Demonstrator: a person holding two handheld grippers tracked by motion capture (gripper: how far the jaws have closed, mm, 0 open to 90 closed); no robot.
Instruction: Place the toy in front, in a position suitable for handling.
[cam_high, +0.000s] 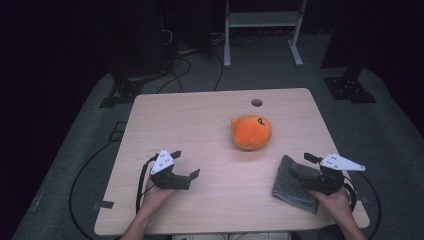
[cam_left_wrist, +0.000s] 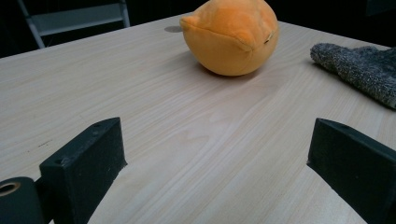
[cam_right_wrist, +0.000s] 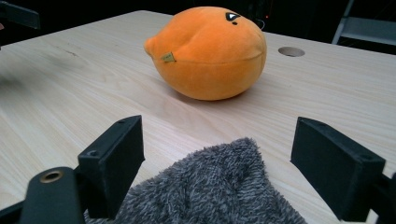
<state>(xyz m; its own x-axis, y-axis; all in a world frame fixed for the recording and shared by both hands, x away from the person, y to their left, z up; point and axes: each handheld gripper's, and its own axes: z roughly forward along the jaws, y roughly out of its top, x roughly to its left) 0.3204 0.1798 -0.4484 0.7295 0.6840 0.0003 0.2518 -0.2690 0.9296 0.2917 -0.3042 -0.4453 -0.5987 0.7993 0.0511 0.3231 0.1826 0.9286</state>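
An orange plush toy (cam_high: 251, 132) with a small black mark on top lies right of the table's middle; it also faces me in the left gripper view (cam_left_wrist: 231, 37) and the right gripper view (cam_right_wrist: 210, 51). A grey fuzzy cloth (cam_high: 292, 186) lies near the front right corner. My right gripper (cam_high: 302, 167) hovers over the cloth's near end, jaws wide apart, with the cloth (cam_right_wrist: 215, 186) lying low between them and no pad pressing on it. My left gripper (cam_high: 186, 164) rests at the front left, open over bare wood (cam_left_wrist: 215, 154), pointing toward the toy and the cloth (cam_left_wrist: 364, 70).
The light wooden table (cam_high: 200, 120) has a round cable hole (cam_high: 257, 102) near its far edge, behind the toy. Beyond the table stand a white metal frame (cam_high: 262, 30) and black stand bases (cam_high: 350, 87). Cables (cam_high: 85, 175) trail on the grey floor at the left.
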